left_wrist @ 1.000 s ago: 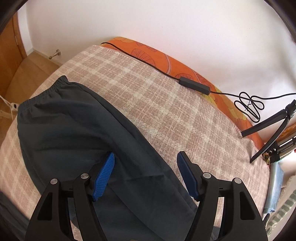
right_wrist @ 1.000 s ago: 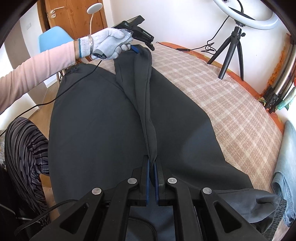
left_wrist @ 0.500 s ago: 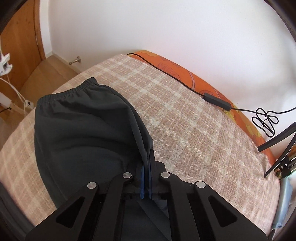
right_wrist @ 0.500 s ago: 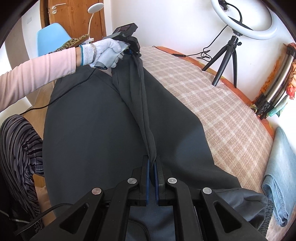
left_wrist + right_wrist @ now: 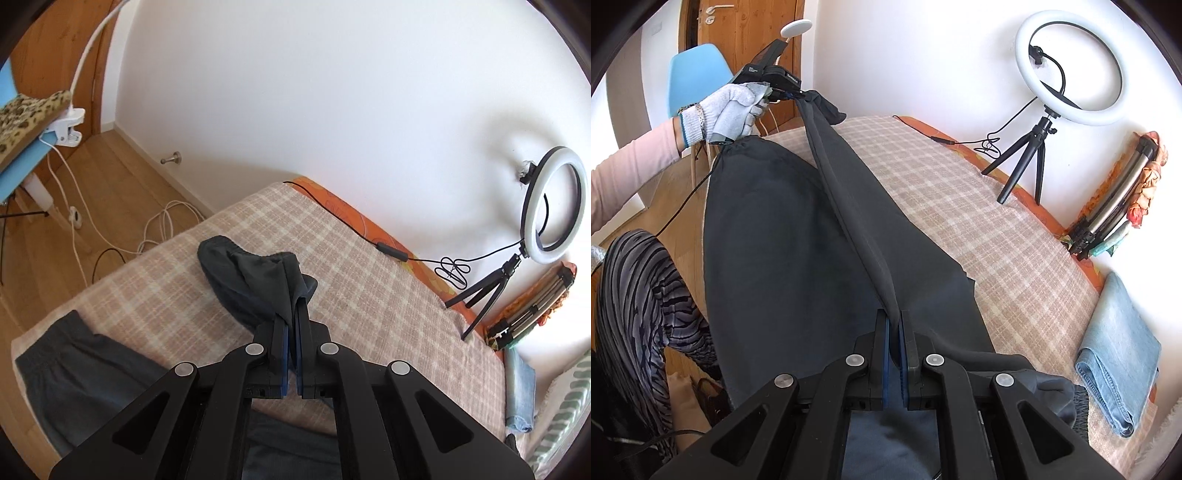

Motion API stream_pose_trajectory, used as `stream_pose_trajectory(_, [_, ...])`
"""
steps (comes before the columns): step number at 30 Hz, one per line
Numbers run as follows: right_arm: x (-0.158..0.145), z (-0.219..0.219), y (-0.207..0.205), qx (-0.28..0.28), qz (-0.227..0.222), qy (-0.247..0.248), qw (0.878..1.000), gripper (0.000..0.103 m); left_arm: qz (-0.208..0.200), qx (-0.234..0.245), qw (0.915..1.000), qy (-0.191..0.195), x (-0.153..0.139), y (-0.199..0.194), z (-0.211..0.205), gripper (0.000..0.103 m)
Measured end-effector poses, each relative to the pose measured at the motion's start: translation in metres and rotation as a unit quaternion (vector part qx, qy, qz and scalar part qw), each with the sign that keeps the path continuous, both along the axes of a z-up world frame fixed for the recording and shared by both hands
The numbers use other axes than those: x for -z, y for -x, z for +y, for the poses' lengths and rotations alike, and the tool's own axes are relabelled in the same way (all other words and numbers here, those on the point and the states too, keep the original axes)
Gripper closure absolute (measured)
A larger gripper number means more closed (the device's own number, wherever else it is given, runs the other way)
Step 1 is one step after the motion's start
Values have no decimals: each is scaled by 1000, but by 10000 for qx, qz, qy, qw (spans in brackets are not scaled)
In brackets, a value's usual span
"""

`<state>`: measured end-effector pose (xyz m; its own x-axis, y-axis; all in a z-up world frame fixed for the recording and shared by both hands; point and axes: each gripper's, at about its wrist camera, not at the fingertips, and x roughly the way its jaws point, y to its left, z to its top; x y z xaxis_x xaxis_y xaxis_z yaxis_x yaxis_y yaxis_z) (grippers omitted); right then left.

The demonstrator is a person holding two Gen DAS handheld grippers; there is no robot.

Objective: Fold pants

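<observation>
Both grippers, left gripper [image 5: 291, 325] and right gripper [image 5: 895, 332], pinch one leg of the pants [image 5: 798, 236] lifted taut over the bed's [image 5: 1015, 240] near edge; keep tension even, lay it squarely onto the other leg.

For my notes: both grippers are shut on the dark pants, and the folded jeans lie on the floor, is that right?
Not quite. Both the left gripper and the right gripper are shut on the pants, but the jeans lie on the bed, as the right wrist view shows.
</observation>
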<state>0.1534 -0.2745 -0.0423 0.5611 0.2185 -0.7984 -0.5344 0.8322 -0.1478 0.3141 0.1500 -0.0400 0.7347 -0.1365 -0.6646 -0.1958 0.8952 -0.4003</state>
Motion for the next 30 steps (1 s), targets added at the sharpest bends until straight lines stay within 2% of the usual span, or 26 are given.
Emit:
stream_pose_trajectory(3, [0, 6, 22, -71, 54, 25, 10000, 101, -119, -46, 9999, 73, 1, 48, 16, 102])
stream_pose_trajectory(7, [13, 19, 55, -222, 286, 139, 9992, 101, -21, -104, 9997, 224, 26, 99, 31, 102])
stream_pose_trajectory(11, [36, 27, 79, -270, 630, 130, 9976, 101, 260, -117, 9992, 272, 61, 133, 38, 102])
stream_pose_trajectory(17, [66, 34, 87, -265, 989, 244, 9944, 101, 610, -62, 9978, 261, 98, 162, 50, 101])
stream_pose_trajectory(18, [69, 35, 87, -256, 1036, 237, 9940, 101, 664, -17, 9974, 262, 101, 164, 51, 99])
stream_pose_trajectory(20, [73, 35, 85, -284, 1166, 207, 9926, 100, 633, 15, 9977, 230, 99, 172, 58, 85])
stream_pose_trajectory(22, [71, 35, 84, -294, 1176, 165, 9925, 98, 525, -18, 9986, -6, 90, 178, 60, 68])
stream_pose_trajectory(23, [69, 37, 85, -296, 1217, 113, 9921, 94, 429, -11, 9990, -105, 83, 178, 62, 65])
stream_pose_trajectory(24, [66, 36, 84, -254, 1213, 79, 9923, 92, 359, -15, 9991, -209, 78, 179, 65, 65])
stream_pose_trajectory(26, [60, 35, 82, -187, 1192, -85, 9927, 79, 232, -5, 9990, -370, 65, 174, 67, 65])
stream_pose_trajectory(27, [56, 35, 80, -146, 1165, -180, 9929, 77, 196, 46, 9989, -414, 61, 170, 69, 65])
stream_pose_trajectory(30, [44, 33, 75, 5, 977, -442, 9942, 70, 115, 339, 9974, -620, 47, 155, 62, 54])
